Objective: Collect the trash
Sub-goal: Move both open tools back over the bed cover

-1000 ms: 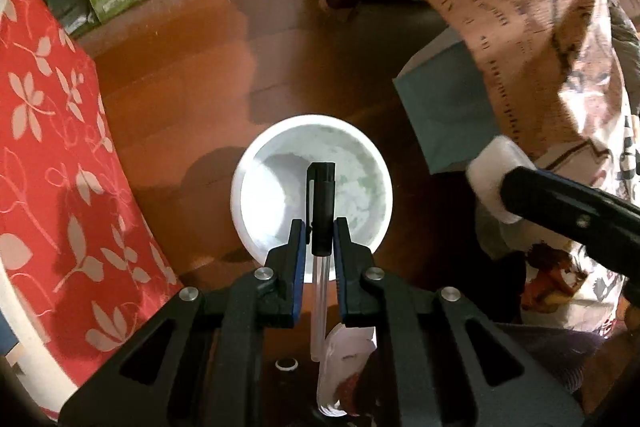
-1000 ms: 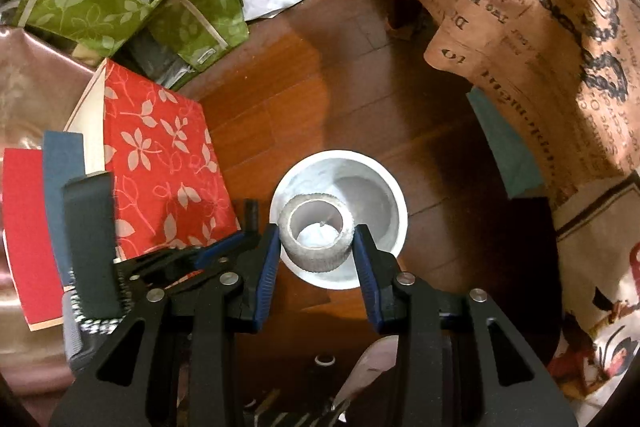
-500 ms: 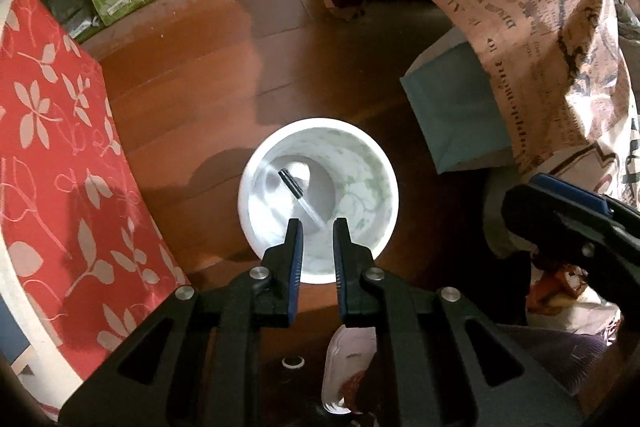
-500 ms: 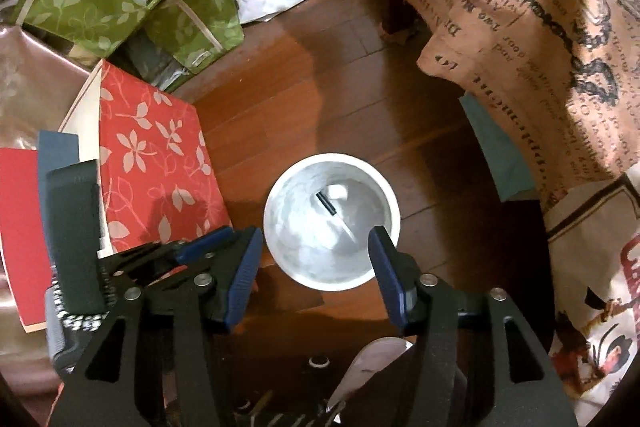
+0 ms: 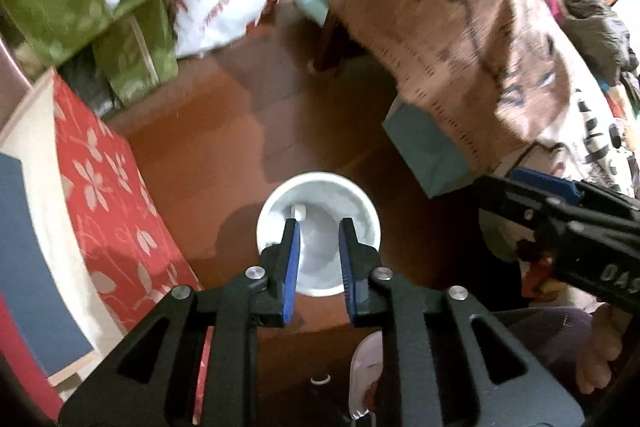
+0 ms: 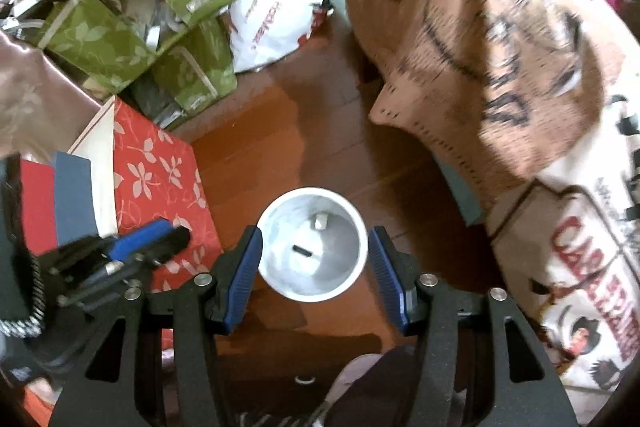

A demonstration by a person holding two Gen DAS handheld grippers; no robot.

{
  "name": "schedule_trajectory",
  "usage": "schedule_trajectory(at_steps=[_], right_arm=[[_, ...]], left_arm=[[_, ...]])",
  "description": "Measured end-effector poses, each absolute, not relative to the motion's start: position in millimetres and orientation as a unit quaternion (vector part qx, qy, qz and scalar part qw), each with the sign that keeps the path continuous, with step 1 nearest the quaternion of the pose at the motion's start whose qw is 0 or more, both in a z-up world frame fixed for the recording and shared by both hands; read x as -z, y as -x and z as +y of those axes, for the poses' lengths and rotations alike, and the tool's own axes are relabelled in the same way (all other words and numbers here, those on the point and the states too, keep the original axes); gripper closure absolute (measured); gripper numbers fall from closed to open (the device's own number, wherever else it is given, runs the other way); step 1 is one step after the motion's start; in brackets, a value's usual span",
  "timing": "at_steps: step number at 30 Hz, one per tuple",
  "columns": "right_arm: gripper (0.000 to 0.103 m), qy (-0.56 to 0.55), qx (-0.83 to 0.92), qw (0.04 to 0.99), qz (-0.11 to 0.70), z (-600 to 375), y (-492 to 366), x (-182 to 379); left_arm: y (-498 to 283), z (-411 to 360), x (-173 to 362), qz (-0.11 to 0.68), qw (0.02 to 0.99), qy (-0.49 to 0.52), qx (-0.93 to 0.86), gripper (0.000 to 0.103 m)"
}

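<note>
Trash, a black pen [image 6: 303,251] and white roll [image 6: 320,221], lies inside the white bin [image 6: 280,283] under both parted, empty grippers, left gripper [image 5: 319,233] just widening, right gripper [image 6: 315,243] wider.

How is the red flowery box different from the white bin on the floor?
The red flowery box is flat-sided with straight edges; the white bin is round. The box carries a pale leaf pattern; the bin is plain. The bin's open top shows a small black piece and a white piece inside; the box shows no opening. Both sit low by the wooden floor.

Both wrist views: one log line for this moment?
left gripper: open, empty | right gripper: open, empty | white bin: on floor, pen and white piece inside
</note>
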State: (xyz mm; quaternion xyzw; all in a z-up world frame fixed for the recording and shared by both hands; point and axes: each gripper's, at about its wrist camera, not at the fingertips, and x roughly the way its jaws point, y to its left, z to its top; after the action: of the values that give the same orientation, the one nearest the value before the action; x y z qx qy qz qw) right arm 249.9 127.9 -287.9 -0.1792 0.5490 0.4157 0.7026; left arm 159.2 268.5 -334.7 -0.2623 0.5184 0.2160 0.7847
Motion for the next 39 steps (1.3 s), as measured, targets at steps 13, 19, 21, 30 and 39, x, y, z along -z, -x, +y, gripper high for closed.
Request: schedule_trajectory(at_steps=[13, 19, 21, 30, 39], right_arm=[[0.052, 0.117, -0.424, 0.780, 0.446, 59, -247, 184], [0.052, 0.095, -0.416, 0.820, 0.382, 16, -245, 137], [0.052, 0.081, -0.411, 0.831, 0.366, -2, -248, 124], [0.049, 0.052, -0.358, 0.878, 0.314, -78, -270, 89], [0.036, 0.032, -0.280, 0.913, 0.294, -152, -309, 83]], left_arm=[[-170, 219, 217, 0.430, 0.858, 0.184, -0.212, 0.075], [-180, 182, 171, 0.394, 0.886, 0.152, -0.192, 0.065], [-185, 168, 155, 0.383, 0.894, 0.141, -0.183, 0.064], [-215, 101, 106, 0.342, 0.924, 0.097, -0.139, 0.049], [-269, 48, 95, 0.345, 0.932, 0.087, -0.072, 0.043]])
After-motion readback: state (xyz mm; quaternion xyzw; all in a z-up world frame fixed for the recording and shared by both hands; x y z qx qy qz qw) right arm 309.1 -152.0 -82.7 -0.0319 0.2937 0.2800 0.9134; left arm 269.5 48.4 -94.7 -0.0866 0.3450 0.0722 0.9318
